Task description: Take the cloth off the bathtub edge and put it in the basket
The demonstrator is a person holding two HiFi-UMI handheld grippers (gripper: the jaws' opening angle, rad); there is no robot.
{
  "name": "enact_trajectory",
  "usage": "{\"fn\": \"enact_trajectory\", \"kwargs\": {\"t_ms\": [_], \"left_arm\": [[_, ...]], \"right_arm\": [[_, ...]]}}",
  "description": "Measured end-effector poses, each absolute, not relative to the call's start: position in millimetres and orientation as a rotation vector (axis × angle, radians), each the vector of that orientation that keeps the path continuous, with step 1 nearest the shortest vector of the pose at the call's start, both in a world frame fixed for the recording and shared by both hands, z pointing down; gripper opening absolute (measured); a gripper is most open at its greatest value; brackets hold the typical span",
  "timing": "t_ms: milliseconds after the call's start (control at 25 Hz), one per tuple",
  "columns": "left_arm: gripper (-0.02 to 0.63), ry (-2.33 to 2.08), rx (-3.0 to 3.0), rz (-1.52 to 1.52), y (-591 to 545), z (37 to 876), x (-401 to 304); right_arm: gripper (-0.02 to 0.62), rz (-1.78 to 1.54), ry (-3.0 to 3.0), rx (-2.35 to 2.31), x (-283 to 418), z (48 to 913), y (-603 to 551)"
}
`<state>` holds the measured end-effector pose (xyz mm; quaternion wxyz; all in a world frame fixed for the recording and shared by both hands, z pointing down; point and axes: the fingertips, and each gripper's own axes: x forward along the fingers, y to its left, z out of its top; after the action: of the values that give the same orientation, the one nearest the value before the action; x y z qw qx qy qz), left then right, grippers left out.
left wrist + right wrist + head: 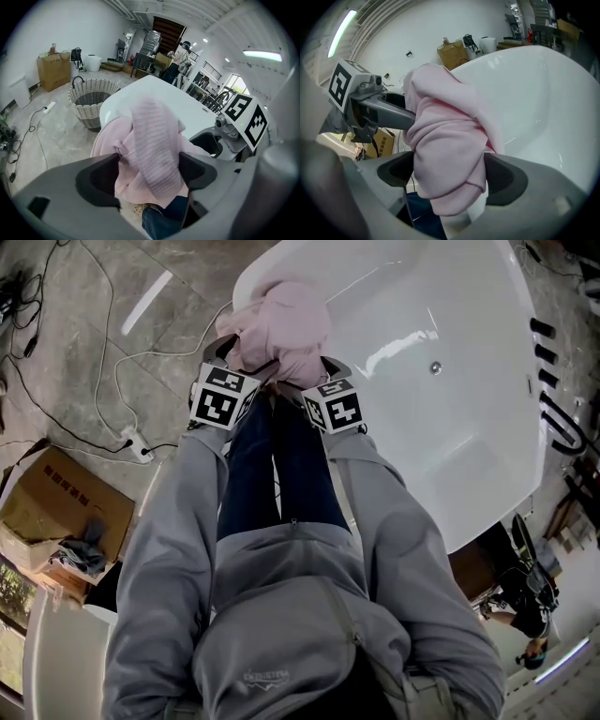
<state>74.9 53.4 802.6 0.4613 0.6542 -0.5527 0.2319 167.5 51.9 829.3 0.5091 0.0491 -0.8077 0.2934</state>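
A pink cloth lies bunched on the near rim of the white bathtub. Both grippers point down at it side by side. My left gripper is open, and in the left gripper view the cloth fills the gap between the jaws of the left gripper. My right gripper is open too, with a hanging fold of the cloth between its wide jaws, the right gripper close to the tub wall. A wicker basket stands on the floor beyond the tub's end.
A cardboard box with dark rags sits on the floor at left, near a power strip and trailing cables. Another box stands by the far wall. A person stands at the back. My legs are against the tub.
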Motion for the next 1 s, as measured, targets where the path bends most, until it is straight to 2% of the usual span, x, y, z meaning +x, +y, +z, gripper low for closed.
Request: {"fn": "enact_trajectory", "kwargs": {"t_ms": [120, 200, 360, 400, 480, 600, 720, 1000], "left_arm": [[0.377, -1.33, 1.605, 0.544, 53.0, 803.9, 77.3], [0.376, -1.304, 1.594, 0.533, 53.1, 804.0, 79.5], [0.368, -1.236, 1.57, 0.545, 53.9, 803.2, 88.3], [0.347, -1.215, 1.567, 0.537, 55.5, 802.4, 91.9], [0.238, -1.178, 1.574, 0.512, 59.6, 799.7, 101.0], [0.124, -1.149, 1.627, 0.496, 62.8, 792.0, 116.5], [0.099, -1.136, 1.675, 0.494, 60.8, 779.0, 125.6], [0.091, -1.131, 1.774, 0.5, 55.6, 726.6, 129.9]], "right_arm": [[0.422, 0.614, -1.982, 0.091, 162.0, 822.2, 51.7], [0.338, 0.539, -2.005, 0.069, 159.2, 815.0, 52.5], [0.265, 0.442, -2.03, 0.044, 156.3, 804.4, 55.1], [0.255, 0.428, -2.034, 0.043, 156.2, 802.7, 55.5], [0.235, 0.4, -2.044, 0.038, 155.3, 798.5, 55.9], [0.199, 0.323, -2.066, 0.013, 154.1, 786.9, 55.5], [0.113, 0.263, -2.087, -0.005, 154.1, 770.8, 57.6], [0.086, 0.254, -2.158, 0.03, 157.7, 717.6, 56.0]]}}
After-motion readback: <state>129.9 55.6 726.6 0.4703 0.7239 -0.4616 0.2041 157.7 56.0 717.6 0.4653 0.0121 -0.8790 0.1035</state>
